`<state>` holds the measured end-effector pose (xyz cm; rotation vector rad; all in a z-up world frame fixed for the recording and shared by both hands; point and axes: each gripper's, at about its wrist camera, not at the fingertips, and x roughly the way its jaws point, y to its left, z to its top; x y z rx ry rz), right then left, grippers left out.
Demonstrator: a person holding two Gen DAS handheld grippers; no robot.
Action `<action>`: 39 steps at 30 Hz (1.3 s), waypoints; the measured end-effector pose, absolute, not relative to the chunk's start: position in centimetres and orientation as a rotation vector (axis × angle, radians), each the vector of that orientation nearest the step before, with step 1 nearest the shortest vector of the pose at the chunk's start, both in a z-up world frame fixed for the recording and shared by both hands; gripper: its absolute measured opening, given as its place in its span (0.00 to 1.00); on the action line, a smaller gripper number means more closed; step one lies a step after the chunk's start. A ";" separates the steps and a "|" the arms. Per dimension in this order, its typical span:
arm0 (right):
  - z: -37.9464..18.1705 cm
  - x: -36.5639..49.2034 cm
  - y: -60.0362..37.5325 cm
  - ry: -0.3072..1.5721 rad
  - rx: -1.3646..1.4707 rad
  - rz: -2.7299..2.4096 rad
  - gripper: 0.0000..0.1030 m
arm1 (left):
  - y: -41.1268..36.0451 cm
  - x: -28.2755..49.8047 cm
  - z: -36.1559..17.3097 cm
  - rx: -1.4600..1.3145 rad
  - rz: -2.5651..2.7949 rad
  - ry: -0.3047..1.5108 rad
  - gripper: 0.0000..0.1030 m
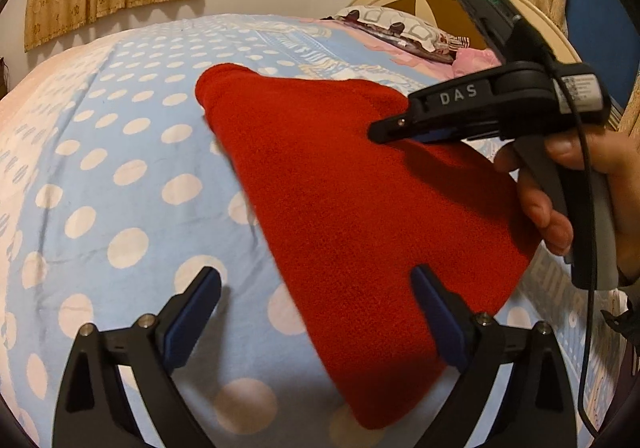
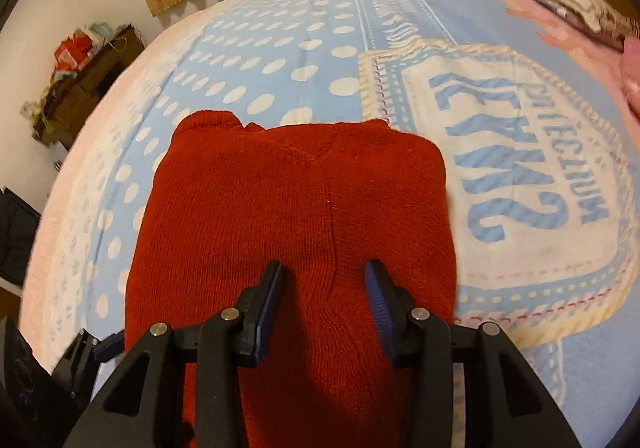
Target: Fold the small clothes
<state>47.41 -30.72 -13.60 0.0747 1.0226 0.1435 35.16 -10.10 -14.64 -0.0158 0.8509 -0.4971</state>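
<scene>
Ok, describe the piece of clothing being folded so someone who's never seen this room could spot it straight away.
Look at the bed with the light blue bedspread printed with white polka dots. In the middle of it lies a red knitted garment, already doubled over into a compact shape. It is the only solid red thing on the bed, unlike the patterned pillow by the headboard.

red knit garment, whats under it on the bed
The red knit garment lies on a blue bedsheet with white polka dots, which shows all round its edges. Whatever sits directly beneath the knit is covered, so nothing else can be confirmed there.
</scene>
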 end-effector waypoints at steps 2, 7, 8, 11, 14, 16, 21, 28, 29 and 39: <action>-12.5 46.0 -29.6 0.975 0.016 0.130 0.42 | -10.0 35.1 -14.6 -0.017 -0.494 0.850 0.96; -11.7 42.7 -25.5 0.924 -0.064 0.280 0.43 | -9.9 35.2 -14.7 -0.020 -0.493 0.850 0.96; -12.2 42.2 -24.6 0.928 -0.101 0.299 0.43 | -10.0 35.2 -14.7 -0.020 -0.493 0.850 0.96; -13.8 41.1 -23.4 0.911 -0.212 0.271 0.43 | -9.9 35.3 -14.8 -0.020 -0.491 0.854 0.97; -14.2 41.3 -24.6 0.911 -0.164 0.282 0.43 | -9.9 35.3 -14.8 -0.022 -0.494 0.857 0.97; -14.4 41.2 -24.5 0.906 -0.197 0.293 0.45 | -9.8 35.4 -14.8 -0.023 -0.493 0.860 0.98; -13.5 41.0 -24.8 0.904 -0.222 0.310 0.52 | -9.8 35.4 -14.8 -0.020 -0.483 0.860 1.00; -9.8 40.7 -31.4 0.778 -0.014 0.275 0.68 | -9.8 35.2 -14.1 -0.031 -0.475 0.835 1.00; -9.6 40.9 -32.2 0.773 0.006 0.268 0.68 | -9.7 35.1 -13.9 -0.049 -0.490 0.828 1.00; -12.5 44.7 -41.0 0.838 0.317 0.244 0.68 | -9.7 36.0 -14.3 -0.141 -0.523 0.837 1.00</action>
